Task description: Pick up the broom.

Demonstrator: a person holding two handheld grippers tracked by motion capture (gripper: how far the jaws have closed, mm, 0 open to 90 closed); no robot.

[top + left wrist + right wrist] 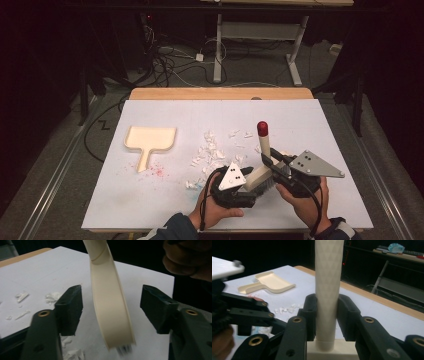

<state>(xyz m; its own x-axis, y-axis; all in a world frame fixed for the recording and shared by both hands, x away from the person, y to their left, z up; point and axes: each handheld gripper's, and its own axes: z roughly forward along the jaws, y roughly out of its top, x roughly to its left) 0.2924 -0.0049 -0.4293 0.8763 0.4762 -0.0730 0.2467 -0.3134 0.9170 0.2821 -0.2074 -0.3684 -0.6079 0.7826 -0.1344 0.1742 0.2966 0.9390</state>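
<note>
The hand brush (261, 165) is up off the table at the near edge, its cream handle tilted up and away, red cap on top, dark bristles down. My right gripper (280, 167) is clenched on the handle just above the brush head — in the right gripper view both pads press the textured shaft (329, 290) squarely. My left gripper (111, 307) is spread wide with the brush head's narrow cream back (110, 305) standing between its jaws, touching neither.

I judge the brush light and rigid: hard plastic, the patterned handle giving decent friction, the bristles the only soft part. The low handle is the place to hold it — the smooth head would likely slip or twist.

Beyond it, torn white paper scraps (212, 152) lie scattered mid-table, a few just beside my left hand (220, 210). Well off to the left sits the cream dustpan (150, 140), open side away from me, some reddish specks (157, 171) by its handle
</note>
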